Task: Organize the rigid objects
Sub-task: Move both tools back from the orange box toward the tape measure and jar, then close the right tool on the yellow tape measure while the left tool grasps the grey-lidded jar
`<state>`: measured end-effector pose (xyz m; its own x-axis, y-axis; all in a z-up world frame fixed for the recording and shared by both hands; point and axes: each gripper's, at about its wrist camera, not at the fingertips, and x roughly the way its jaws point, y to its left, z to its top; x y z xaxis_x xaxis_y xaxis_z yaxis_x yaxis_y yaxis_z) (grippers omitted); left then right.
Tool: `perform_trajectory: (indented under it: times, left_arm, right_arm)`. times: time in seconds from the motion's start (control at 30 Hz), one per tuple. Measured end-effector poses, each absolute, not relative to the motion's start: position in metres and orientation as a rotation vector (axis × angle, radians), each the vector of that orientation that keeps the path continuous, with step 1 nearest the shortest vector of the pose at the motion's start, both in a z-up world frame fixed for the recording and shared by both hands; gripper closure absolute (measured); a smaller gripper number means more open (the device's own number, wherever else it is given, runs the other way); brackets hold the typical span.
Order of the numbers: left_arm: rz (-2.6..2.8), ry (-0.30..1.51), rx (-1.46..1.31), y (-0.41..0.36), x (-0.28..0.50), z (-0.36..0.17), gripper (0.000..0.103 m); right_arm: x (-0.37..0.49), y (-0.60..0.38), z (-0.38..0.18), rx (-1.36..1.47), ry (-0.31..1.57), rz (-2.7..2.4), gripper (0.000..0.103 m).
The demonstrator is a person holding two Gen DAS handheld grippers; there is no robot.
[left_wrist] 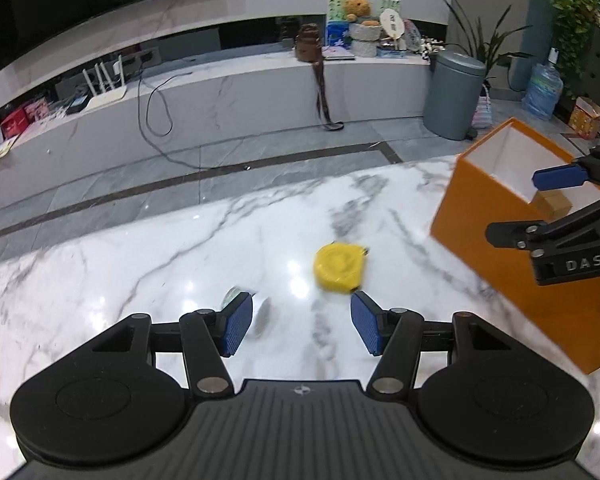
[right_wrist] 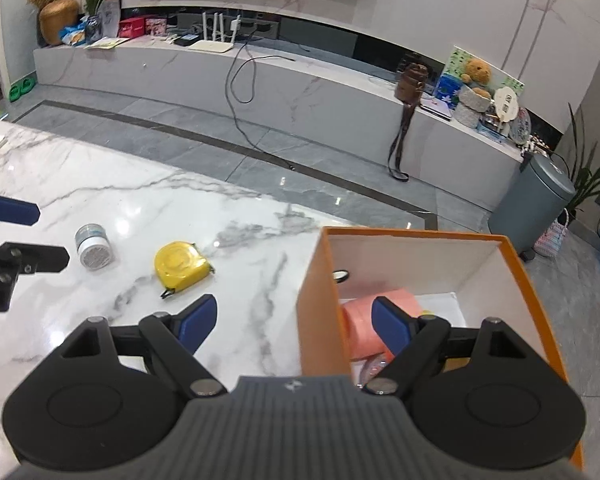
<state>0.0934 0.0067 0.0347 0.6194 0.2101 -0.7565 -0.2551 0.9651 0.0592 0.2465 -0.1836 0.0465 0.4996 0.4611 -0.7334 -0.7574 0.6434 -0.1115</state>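
Note:
A yellow tape measure [left_wrist: 340, 266] [right_wrist: 182, 266] lies on the white marble table [left_wrist: 140, 264]. My left gripper [left_wrist: 302, 326] hovers just short of it, open, with nothing between its pads. A small round jar [right_wrist: 93, 246] stands left of the tape measure; in the left wrist view the left finger hides most of the jar [left_wrist: 236, 294]. An open orange box [left_wrist: 512, 248] [right_wrist: 320, 292] stands at the table's right. My right gripper [right_wrist: 296, 324] [left_wrist: 540, 208] hangs open over the box's left wall, pads clear of it. My left gripper [right_wrist: 24, 234] shows at the left edge of the right wrist view.
In the box lie a pink roll [right_wrist: 360, 328] and a small brown carton [left_wrist: 552, 204]. The table's far edge runs behind the tape measure, with grey floor beyond. A grey bin [left_wrist: 454, 94] stands on the floor past the box. A low marble bench [right_wrist: 300, 92] lines the wall.

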Motion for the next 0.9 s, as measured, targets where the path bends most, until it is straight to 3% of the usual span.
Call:
perform_trajectory:
  times: [0.37, 0.9]
  left_arm:
    - [0.300, 0.890, -0.114, 0.050, 0.067, 0.006, 0.036]
    - [0.250, 0.831, -0.099, 0.070, 0.074, -0.023, 0.023]
  right_arm:
    - [0.234, -0.155, 0.024, -0.505, 0.735, 0.805, 0.020]
    - [0.225, -0.118, -0.026, -0.540, 0.746, 0.828, 0.020]
